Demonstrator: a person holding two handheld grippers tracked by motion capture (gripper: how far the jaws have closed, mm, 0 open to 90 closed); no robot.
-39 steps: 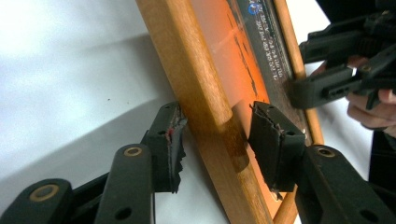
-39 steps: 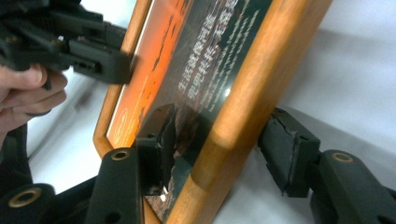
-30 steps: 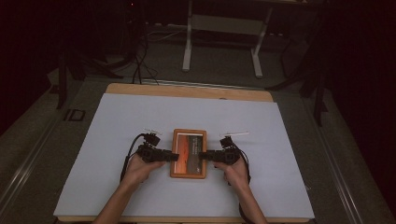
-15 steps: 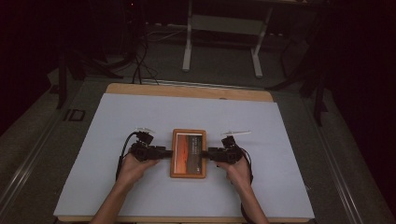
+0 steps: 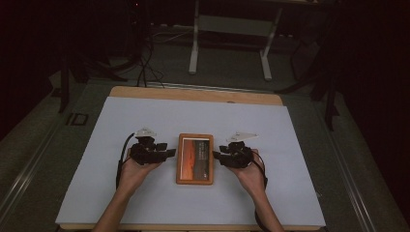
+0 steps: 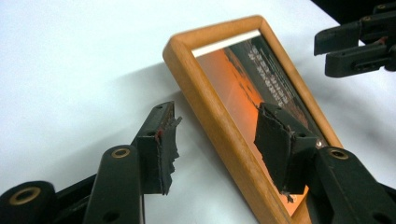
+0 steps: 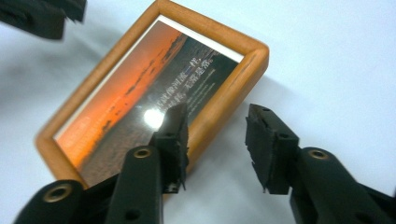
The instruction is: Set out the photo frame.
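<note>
Two grippers held open astride one flat frame.

The table [image 5: 145,116] is covered by a pale sheet, and the frame [image 5: 195,158] lies flat at its centre, a sunset print facing up. The left gripper [image 5: 170,152] is seen at the frame's 9 o'clock, the right gripper [image 5: 217,155] at 3 o'clock; nothing is pinched, though the right jaws have just been narrowing. If only one side were clamped, the frame could be tilted or skidded; its glass could be scratched by the frayed pads [image 6: 275,140].

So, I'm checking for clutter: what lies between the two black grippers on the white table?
The wooden picture frame with its orange sunset print, flat between left gripper and right gripper, in the high view.
</note>
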